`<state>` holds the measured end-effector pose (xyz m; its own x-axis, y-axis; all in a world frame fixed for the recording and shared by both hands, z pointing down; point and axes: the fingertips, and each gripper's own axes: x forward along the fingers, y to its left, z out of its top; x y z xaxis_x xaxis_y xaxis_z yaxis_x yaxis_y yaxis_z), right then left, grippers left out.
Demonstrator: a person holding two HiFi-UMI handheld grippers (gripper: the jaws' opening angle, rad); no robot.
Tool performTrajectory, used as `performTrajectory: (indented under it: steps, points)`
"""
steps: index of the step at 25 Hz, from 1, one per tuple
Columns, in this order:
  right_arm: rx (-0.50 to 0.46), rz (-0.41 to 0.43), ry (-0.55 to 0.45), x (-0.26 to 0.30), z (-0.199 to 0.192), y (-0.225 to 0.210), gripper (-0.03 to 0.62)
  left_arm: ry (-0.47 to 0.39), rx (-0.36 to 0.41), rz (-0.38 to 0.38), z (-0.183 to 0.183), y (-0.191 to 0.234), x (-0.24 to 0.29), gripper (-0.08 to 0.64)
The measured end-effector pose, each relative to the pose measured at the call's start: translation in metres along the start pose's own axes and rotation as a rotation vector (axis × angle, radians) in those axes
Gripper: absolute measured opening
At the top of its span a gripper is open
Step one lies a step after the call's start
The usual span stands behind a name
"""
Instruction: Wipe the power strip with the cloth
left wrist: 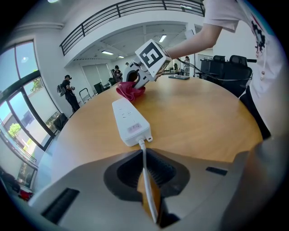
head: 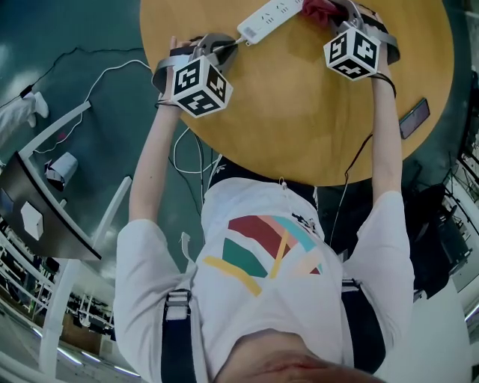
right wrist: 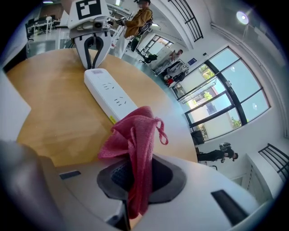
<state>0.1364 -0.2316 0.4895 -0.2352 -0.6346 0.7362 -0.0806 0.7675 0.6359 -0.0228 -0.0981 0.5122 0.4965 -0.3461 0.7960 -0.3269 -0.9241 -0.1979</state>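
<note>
A white power strip [head: 268, 19] lies on the round wooden table [head: 299, 112], also seen as the power strip [left wrist: 129, 121] and the power strip [right wrist: 107, 97]. My left gripper [head: 227, 49] is shut on the strip's white cable [left wrist: 146, 178] just behind its near end. My right gripper [head: 340, 13] is shut on a red cloth [right wrist: 134, 149]; the bunched cloth [head: 320, 7] rests at the strip's far end, and the cloth [left wrist: 131, 90] shows there beyond the strip.
A dark phone [head: 414, 118] lies near the table's right edge. White cables [head: 187, 153] hang off the table's front left. A grey desk [head: 45, 217] stands at the left, and people stand in the background by the windows.
</note>
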Motion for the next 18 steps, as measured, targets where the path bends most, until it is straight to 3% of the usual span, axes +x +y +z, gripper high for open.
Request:
performTrajectory:
  steps: [2, 5, 11, 13, 18]
  points:
    - [0.011, -0.022, -0.001, -0.007, 0.001, -0.010, 0.040, -0.006, 0.039, 0.005, 0.001, -0.001, 0.000, 0.066]
    - [-0.005, -0.024, -0.026, -0.020, 0.014, -0.019, 0.040, -0.046, 0.164, -0.025, -0.001, -0.010, -0.003, 0.066]
    - [-0.076, 0.088, -0.167, -0.042, 0.076, -0.012, 0.040, -0.088, 0.328, -0.158, -0.020, -0.030, -0.021, 0.066]
    - [-0.088, 0.200, -0.242, -0.044, 0.106, 0.002, 0.039, -0.083, 0.312, -0.181, -0.024, -0.029, -0.022, 0.066]
    - [-0.151, 0.521, -0.377, -0.038, 0.166, 0.046, 0.038, -0.041, 0.152, -0.223, -0.018, -0.023, -0.017, 0.066]
